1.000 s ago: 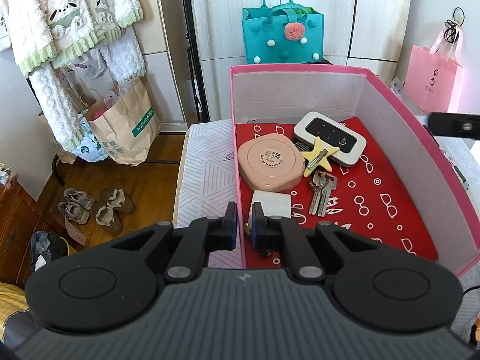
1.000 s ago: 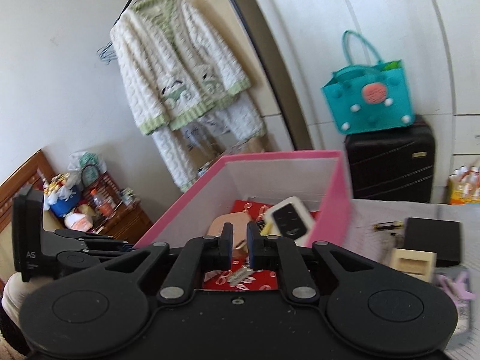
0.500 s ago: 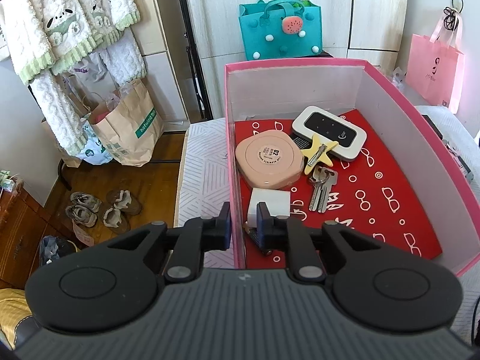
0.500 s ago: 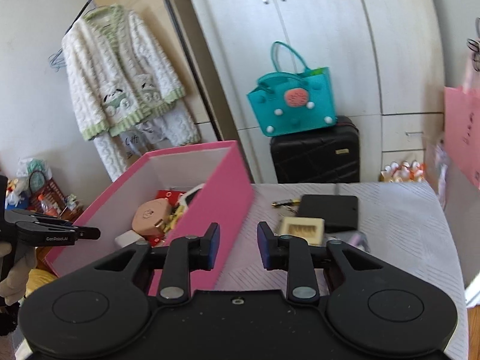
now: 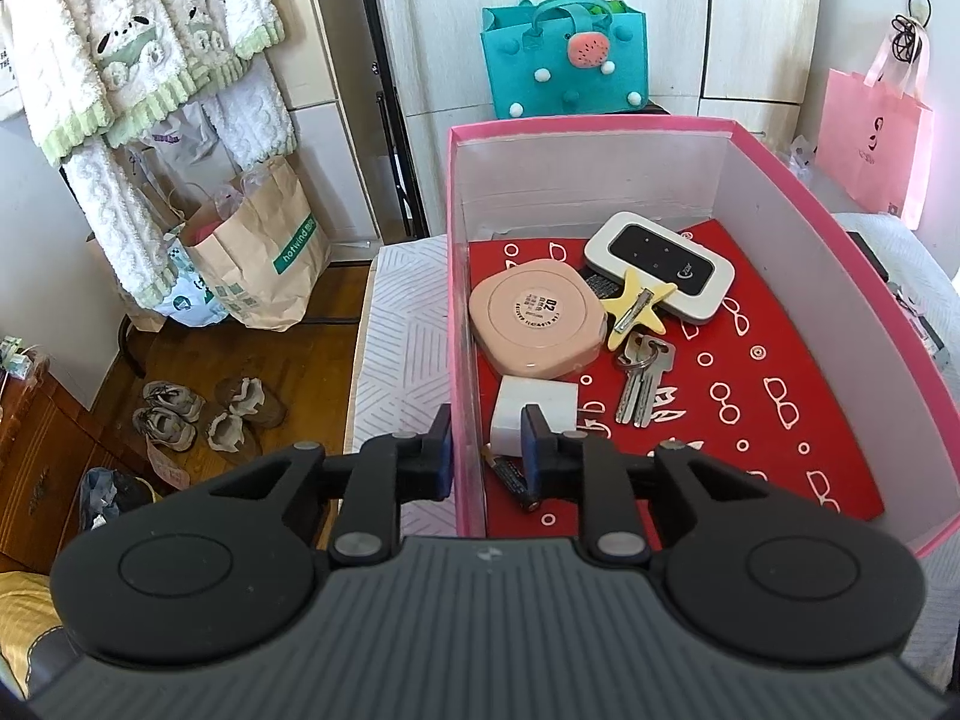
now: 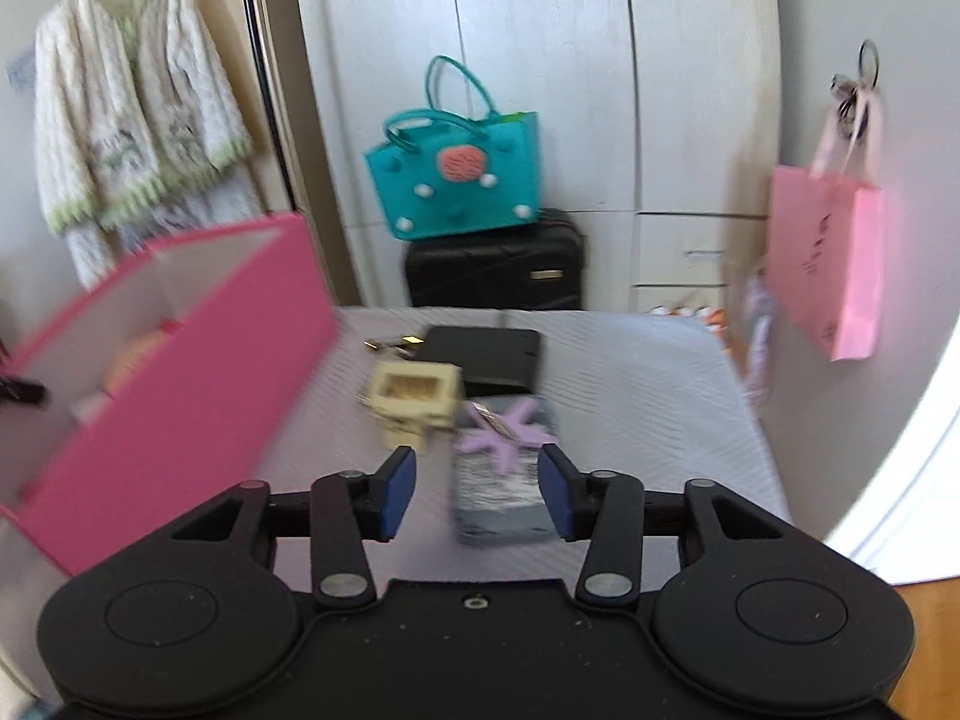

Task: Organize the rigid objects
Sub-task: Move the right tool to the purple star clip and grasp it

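While my left gripper straddles the near-left wall of the pink box, one pad outside and one inside, its jaws have opened a little from the near-closed pinch of a second ago and grip nothing I can see. My right gripper has changed more: a second ago it was pinched nearly shut over the box, and now it has swung away to the loose things on the bedspread, its jaws spread wide and empty. Between them lies a grey packet with a lilac snowflake clip on top; the picture is blurred, so I am moving fast. Just beyond sit a cream block, a black wallet and a small gold-tipped thing I cannot make out. Inside the box already rest the peach round case, the white router, the yellow star clip, the keys, a white adapter and a small battery. I judge one drop-off is done and the next pick is the snowflake clip or the packet under it; I must choose which before closing.
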Action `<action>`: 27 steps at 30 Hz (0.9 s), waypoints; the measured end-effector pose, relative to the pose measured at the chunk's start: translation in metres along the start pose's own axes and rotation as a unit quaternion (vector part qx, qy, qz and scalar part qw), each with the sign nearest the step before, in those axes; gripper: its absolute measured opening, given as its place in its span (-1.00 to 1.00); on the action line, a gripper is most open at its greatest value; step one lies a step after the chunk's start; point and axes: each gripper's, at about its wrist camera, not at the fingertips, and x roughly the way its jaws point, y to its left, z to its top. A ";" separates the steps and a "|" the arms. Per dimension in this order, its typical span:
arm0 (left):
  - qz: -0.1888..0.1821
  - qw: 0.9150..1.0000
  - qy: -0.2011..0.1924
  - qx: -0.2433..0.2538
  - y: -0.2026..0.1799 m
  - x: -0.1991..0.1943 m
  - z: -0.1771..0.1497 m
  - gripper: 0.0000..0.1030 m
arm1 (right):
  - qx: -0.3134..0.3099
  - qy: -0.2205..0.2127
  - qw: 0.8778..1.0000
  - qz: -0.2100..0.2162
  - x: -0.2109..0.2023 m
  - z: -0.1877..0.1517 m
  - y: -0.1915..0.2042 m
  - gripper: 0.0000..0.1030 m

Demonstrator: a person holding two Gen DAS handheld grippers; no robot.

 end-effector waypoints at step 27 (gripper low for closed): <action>0.013 1.000 -0.019 -0.015 0.009 -0.002 -0.003 -0.93 | 0.005 0.017 0.999 0.040 0.078 0.012 -0.015 0.07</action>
